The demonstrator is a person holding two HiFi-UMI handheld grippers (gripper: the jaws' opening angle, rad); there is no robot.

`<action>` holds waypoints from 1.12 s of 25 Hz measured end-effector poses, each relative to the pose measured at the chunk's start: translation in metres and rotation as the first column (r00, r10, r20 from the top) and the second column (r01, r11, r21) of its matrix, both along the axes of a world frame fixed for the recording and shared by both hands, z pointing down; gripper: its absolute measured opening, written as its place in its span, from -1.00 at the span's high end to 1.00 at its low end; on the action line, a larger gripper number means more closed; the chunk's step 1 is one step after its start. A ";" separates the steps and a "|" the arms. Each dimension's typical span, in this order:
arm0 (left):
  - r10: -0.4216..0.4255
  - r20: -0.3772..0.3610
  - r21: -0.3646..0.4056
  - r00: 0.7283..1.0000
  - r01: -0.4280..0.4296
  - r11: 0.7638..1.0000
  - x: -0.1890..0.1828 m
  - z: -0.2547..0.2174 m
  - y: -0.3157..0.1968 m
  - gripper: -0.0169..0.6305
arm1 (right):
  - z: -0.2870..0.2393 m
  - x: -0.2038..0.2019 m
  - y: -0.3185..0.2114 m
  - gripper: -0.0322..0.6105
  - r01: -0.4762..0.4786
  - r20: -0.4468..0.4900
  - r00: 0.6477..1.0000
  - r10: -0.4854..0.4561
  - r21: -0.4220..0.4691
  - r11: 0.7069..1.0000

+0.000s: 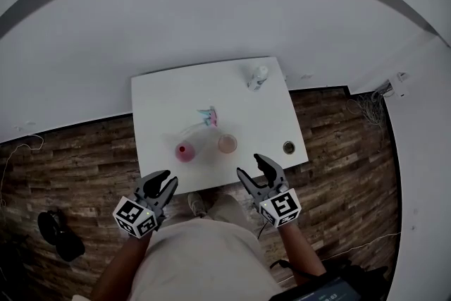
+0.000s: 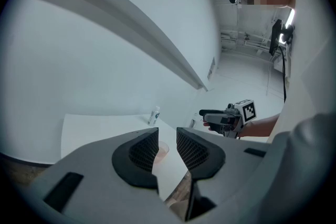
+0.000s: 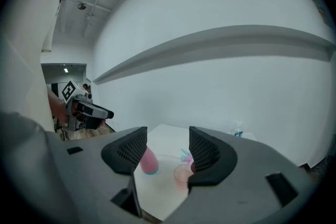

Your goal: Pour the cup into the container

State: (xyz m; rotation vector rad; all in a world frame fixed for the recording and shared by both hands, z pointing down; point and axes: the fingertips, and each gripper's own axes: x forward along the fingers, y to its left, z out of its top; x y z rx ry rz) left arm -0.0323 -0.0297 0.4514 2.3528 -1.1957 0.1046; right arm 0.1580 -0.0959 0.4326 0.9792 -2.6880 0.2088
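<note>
A pink cup [image 1: 184, 151] stands near the white table's [image 1: 162, 102] front edge. To its right sits a clear, faintly pink round container [image 1: 227, 144]. Both also show between my right gripper's jaws: the pink cup [image 3: 148, 161] on the left, the container [image 3: 181, 175] on the right. My right gripper [image 1: 249, 164] hovers at the front edge, just right of the container, open and empty. My left gripper [image 1: 168, 178] hangs off the front edge, below the pink cup, with a narrow empty gap between its jaws. The container [image 2: 163, 149] is partly visible through that gap.
A small clear bottle [image 1: 258, 77] stands at the table's far right corner. A small blue and pink item [image 1: 208, 116] lies mid-table behind the cups. A round cable hole [image 1: 289, 146] is near the right front corner. Wood floor surrounds the table, with a dark object [image 1: 60, 232] on it at left.
</note>
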 end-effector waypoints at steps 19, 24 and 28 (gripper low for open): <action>-0.199 0.054 -0.052 0.979 0.202 0.978 0.011 0.014 -0.022 0.64 | 0.063 -0.019 -0.045 0.08 0.328 -0.181 0.924 -0.336 -0.073 0.942; -0.252 0.099 -0.083 0.963 0.260 0.962 0.022 0.026 -0.029 0.64 | 0.099 -0.015 -0.053 -0.07 0.452 -0.244 0.850 -0.468 -0.121 0.884; -0.275 0.147 -0.095 0.950 0.290 0.952 0.033 0.035 -0.034 0.64 | 0.135 -0.009 -0.061 -0.20 0.509 -0.281 0.796 -0.536 -0.168 0.844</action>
